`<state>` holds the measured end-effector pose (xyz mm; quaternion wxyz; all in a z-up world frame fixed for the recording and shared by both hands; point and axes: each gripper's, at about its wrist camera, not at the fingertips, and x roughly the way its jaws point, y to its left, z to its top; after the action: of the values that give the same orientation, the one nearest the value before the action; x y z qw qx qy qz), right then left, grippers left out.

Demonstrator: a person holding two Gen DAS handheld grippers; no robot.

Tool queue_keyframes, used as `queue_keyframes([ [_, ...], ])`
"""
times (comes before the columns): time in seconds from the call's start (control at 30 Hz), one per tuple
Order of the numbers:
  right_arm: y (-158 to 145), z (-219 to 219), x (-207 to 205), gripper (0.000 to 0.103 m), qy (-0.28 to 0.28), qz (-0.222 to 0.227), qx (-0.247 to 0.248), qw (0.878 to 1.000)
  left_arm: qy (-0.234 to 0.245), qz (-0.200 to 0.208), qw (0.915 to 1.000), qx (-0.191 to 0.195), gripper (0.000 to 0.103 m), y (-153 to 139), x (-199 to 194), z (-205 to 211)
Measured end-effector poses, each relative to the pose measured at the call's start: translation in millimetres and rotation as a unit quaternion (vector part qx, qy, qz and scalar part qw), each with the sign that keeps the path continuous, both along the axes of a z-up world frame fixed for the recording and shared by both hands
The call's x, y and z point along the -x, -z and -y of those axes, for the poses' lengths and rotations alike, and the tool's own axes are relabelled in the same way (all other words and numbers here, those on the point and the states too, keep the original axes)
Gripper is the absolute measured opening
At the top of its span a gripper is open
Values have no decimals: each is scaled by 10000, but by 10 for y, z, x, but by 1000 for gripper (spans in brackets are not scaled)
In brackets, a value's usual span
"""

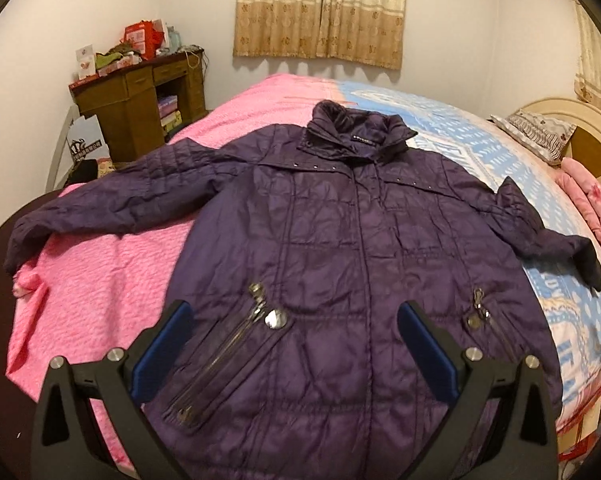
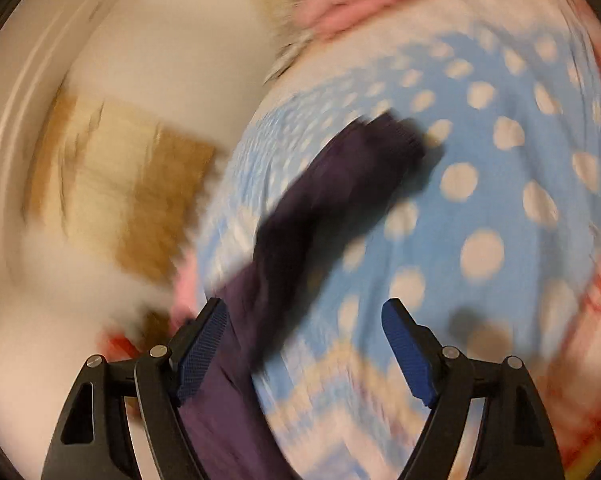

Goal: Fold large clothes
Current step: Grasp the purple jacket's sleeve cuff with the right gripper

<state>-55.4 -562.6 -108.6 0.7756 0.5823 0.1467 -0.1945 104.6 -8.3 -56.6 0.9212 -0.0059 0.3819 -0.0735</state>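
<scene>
A dark purple quilted jacket (image 1: 340, 248) lies face up on the bed, zipped, with both sleeves spread out. In the left wrist view my left gripper (image 1: 293, 306) hovers open above the jacket's lower front, between its two zip pockets, and holds nothing. The right wrist view is blurred. It shows the jacket's right sleeve (image 2: 324, 200) with its dark cuff lying on the blue dotted cover. My right gripper (image 2: 304, 304) stands open over the sleeve. The cloth runs close along the left pad (image 2: 202, 352), and the right pad is well away from it.
The bed has a pink quilt (image 1: 100, 292) on its left half and a blue dotted cover (image 1: 452, 136) on its right. A pillow (image 1: 536, 132) and a headboard (image 1: 580, 120) are at the far right. A cluttered wooden desk (image 1: 140, 96) stands at the back left, with curtains (image 1: 320, 8) behind.
</scene>
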Motion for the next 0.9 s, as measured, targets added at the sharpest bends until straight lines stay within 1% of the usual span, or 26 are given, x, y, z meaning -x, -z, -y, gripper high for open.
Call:
queue_keyframes([
  [0.07,115,289,-93,80,231,166,-393,9988,10,-69,10000,39,103,34,-83,36],
  [0.1,151,372,-152,80,274,222,-507,9981,16,-107,9999,37,103,50,-111,55],
  [0.2,295,592,-444,81,166,216,-735,9969,15,-312,9995,-87,103,133,-247,130],
  [0.27,449,696,-605,81,221,196,-1102,9935,30,-447,9988,-177,103,180,-305,167],
  [0.3,451,711,-639,81,419,138,-1109,9928,35,-509,9985,-217,103,201,-335,187],
  [0.33,400,729,-668,82,534,180,-1038,9930,34,-533,9983,-241,103,207,-346,192],
  [0.37,340,762,-717,81,538,274,-900,9941,33,-540,9982,-267,103,211,-358,197],
  [0.4,301,799,-759,74,500,275,-756,9955,36,-534,9981,-302,103,206,-361,198],
  [0.43,274,818,-797,61,475,134,-610,9969,42,-514,9982,-319,103,200,-361,190],
  [0.47,255,845,-852,30,389,-257,-462,9978,46,-485,9982,-339,103,193,-366,190],
  [0.5,284,886,-857,20,287,-398,-440,9978,38,-447,9983,-361,103,184,-375,186],
  [0.53,274,900,-840,19,249,-464,-419,9977,22,-409,9985,-371,103,176,-385,175],
  [0.6,106,888,-716,15,369,-655,-65,9971,-17,-370,9987,-342,103,162,-401,108],
  [0.63,-65,852,-638,14,513,-746,324,9954,-34,-360,9989,-307,103,158,-409,75],
  [0.67,-280,781,-562,12,651,-807,850,9910,-55,-352,9990,-263,103,155,-414,43],
  [0.7,-426,708,-537,12,685,-878,1228,9862,-99,-352,9991,-196,103,150,-416,-11],
  [0.77,-727,529,-566,11,589,-1038,1977,9730,-158,-365,9992,-90,103,149,-423,-93],
  [0.83,-1007,300,-645,11,400,-1057,2557,9601,-202,-375,9991,-10,103,160,-446,-132],
  [0.87,-1151,179,-752,11,256,-1059,2881,9514,-224,-379,9990,40,103,163,-448,-161],
  [0.9,-1326,-18,-900,11,57,-1082,3299,9378,-253,-378,9989,95,103,161,-452,-193],
])
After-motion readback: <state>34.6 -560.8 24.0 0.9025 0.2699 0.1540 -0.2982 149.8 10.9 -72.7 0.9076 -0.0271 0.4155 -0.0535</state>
